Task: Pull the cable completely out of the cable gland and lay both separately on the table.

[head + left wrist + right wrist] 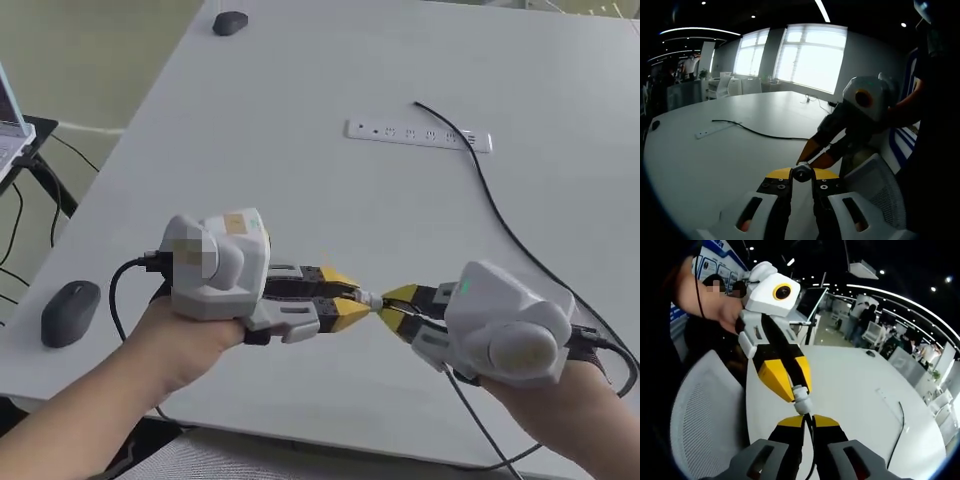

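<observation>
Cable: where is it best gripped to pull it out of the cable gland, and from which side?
Grip the thin black cable right where it leaves the cable gland, coming end-on from the side opposite the left tongs that clamp the gland. It is limp, so a close, in-line hold probably pulls straight.

Open-plan office, daylit and ceiling-lit, with one large work table.

The broad matte white table (300, 180) carries a white multi-socket power strip (418, 133), a dark grey computer mouse (70, 312) near its left edge and a second dark mouse (230, 22) at the far end. The floor (100, 60) is pale green. Tall bright multi-pane windows (812, 57) sit in a grey wall (865, 55). Curved white strip lights (890, 290) run across a dark ceiling. A white mesh-backed chair (700, 425) stands at the table's near edge.
</observation>
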